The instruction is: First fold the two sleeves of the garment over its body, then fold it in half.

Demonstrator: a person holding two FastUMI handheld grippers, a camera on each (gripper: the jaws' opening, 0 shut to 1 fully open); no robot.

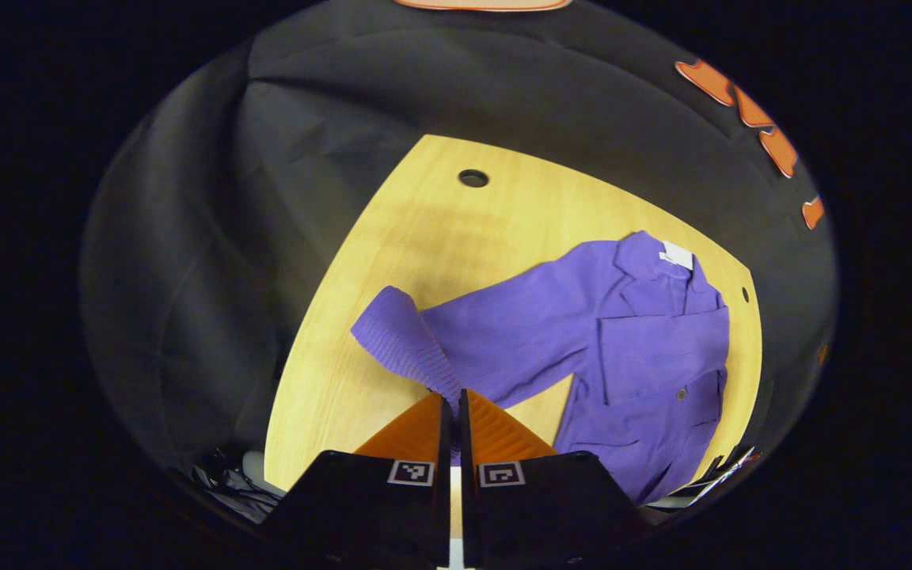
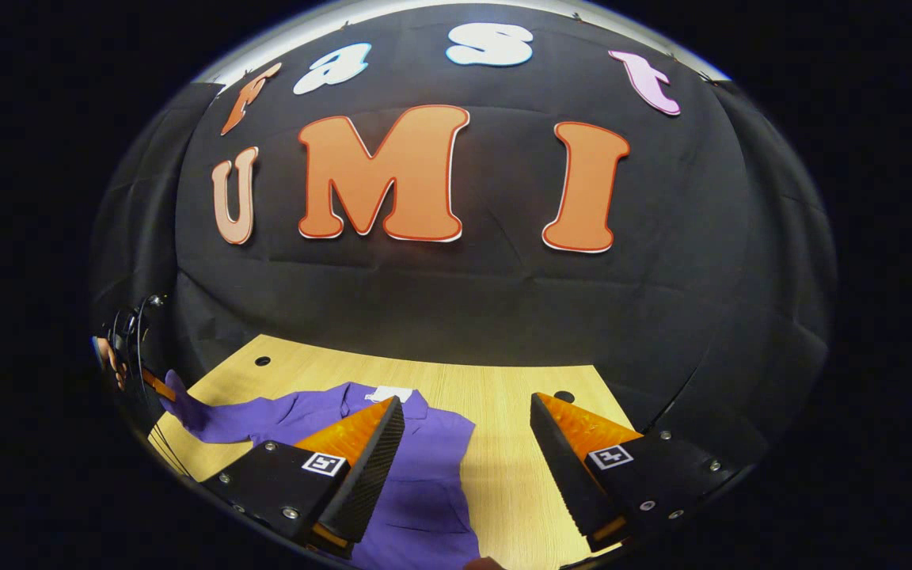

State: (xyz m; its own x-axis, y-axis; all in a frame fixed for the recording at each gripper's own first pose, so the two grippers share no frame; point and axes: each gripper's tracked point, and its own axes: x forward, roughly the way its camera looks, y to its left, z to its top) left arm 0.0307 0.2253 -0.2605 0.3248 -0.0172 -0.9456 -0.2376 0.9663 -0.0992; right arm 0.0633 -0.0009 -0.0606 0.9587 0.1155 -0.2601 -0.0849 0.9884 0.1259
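One sleeve (image 1: 404,344) pinched, R gripper (image 2: 464,412) spread

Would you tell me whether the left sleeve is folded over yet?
Not yet: the left tool holds the sleeve cuff lifted, out beside the garment body.

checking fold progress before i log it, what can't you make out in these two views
- Left gripper view: the left gripper is shut on the sleeve; its fingers hide the pinched cuff edge.
- Left gripper view: the shirt hem is cut off by the image edge.
- Right gripper view: the open right gripper has a finger covering part of the shirt body, and the edge cuts off the rest.
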